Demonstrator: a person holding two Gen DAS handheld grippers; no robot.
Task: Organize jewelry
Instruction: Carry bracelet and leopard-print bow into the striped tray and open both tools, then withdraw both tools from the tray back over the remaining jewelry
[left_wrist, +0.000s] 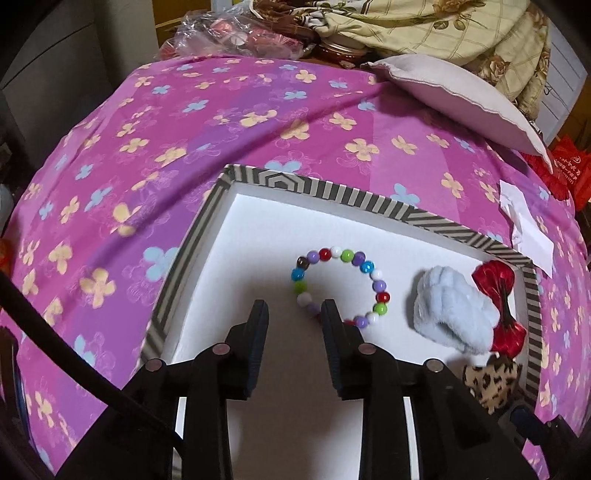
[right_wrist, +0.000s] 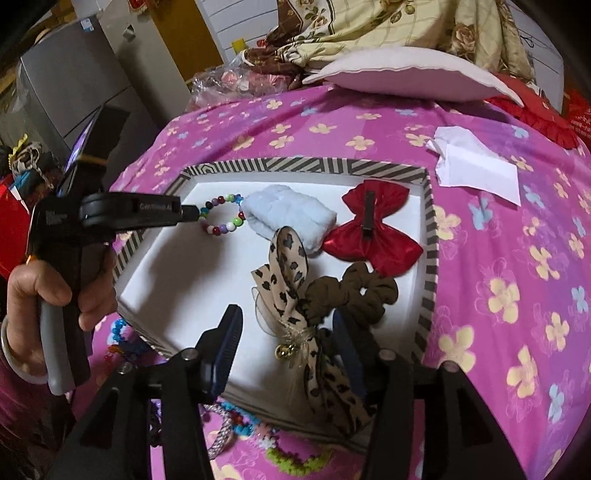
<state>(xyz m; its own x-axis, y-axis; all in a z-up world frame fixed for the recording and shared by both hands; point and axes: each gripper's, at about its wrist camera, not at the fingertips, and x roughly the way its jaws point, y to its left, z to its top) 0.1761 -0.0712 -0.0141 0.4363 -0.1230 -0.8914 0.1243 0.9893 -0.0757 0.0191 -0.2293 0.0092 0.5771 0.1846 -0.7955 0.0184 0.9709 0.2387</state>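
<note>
A striped-rimmed tray with a white floor lies on the pink flowered bedspread. In it rests a bracelet of coloured beads. My left gripper stands open just over the bracelet's near edge, its pads not pressing on it. The right wrist view shows that gripper from the side, in a person's hand, its tip at the bracelet. My right gripper is open, its fingers either side of a leopard-print bow lying on the tray rim, joined to a brown scrunchie.
A pale blue fluffy piece and a red bow clip lie at the tray's far right. More beaded bracelets lie on the bedspread in front of the tray. White paper and a pillow sit behind.
</note>
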